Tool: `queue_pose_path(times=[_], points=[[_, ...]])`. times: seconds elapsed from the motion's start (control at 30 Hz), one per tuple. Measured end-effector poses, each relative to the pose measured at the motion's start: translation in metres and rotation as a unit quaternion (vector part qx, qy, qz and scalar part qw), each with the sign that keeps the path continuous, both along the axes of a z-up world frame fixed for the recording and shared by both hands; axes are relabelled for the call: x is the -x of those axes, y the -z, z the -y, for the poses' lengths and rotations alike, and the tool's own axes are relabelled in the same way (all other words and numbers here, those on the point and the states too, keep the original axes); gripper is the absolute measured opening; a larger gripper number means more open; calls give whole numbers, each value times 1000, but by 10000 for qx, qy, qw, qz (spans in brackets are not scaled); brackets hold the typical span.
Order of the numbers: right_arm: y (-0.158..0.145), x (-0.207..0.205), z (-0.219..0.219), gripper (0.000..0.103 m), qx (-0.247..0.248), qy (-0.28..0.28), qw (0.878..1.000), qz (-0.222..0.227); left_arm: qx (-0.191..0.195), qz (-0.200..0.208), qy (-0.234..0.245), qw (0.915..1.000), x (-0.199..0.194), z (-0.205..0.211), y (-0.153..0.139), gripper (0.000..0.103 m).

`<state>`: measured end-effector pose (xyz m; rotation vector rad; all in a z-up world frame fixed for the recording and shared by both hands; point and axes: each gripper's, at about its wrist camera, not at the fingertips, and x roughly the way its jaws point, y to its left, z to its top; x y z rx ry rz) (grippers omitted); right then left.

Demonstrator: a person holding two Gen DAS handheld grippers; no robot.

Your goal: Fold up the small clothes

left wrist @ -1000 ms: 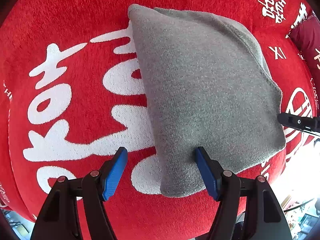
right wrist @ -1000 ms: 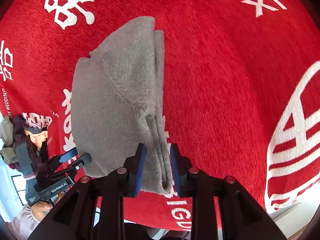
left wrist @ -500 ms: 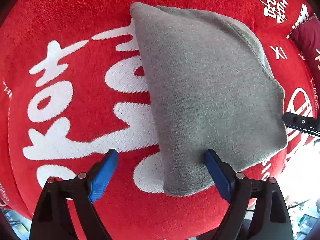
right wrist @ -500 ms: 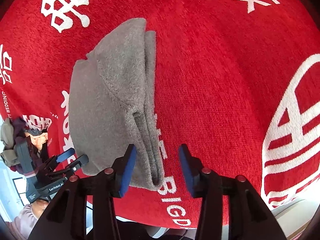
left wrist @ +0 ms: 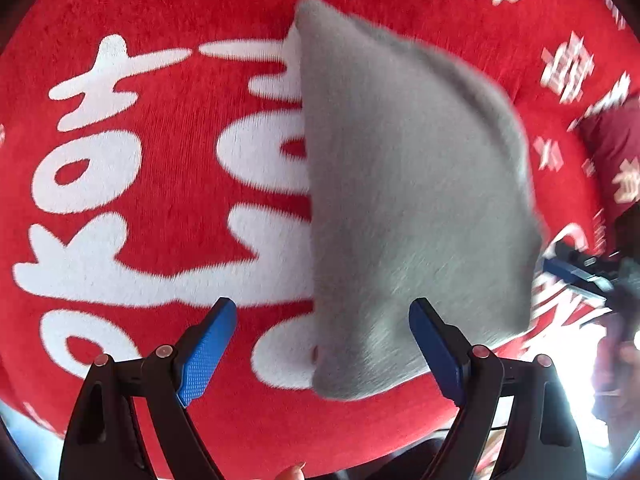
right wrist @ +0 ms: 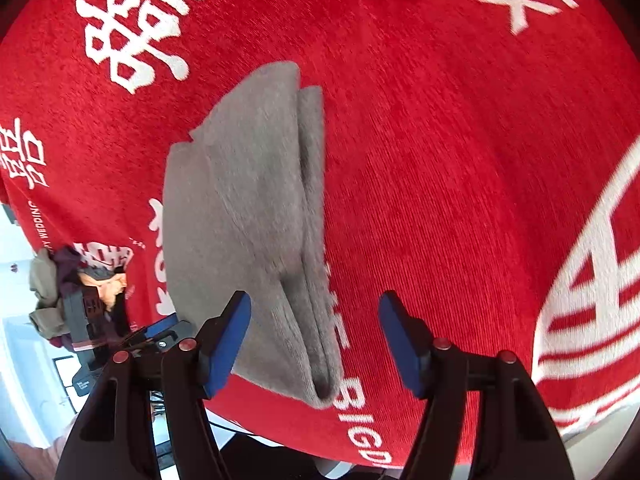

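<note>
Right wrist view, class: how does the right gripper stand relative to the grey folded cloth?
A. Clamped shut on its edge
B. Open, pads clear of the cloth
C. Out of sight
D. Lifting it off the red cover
B: the right gripper has just been opening; its blue pads stand apart from the grey folded cloth, which lies on the red cover.

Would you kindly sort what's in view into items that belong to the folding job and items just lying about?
Job:
- folded grey garment
- left hand-held gripper, open
- right hand-held gripper, jaws just opened, off the garment

Lying about:
- red cloth with white lettering
- bundle of clothes at the edge
</note>
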<state>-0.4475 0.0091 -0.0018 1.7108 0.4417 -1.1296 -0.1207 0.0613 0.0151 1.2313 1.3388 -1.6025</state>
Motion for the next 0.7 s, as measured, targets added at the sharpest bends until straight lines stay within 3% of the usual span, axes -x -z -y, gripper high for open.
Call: queue_pose_path(times=[0.1,0.2,0.7], points=[[6,10,16,70,136,32,9996,254,15,-378,-139,9992,-4,13,-6,89],[15,19,34,70,204,35,9989,413,-7,-581,11,9983,4,25,-3,89],[60,14,98,72,326,-761,9849,1518,-451,-1101,376,9922,33,46,41,89]])
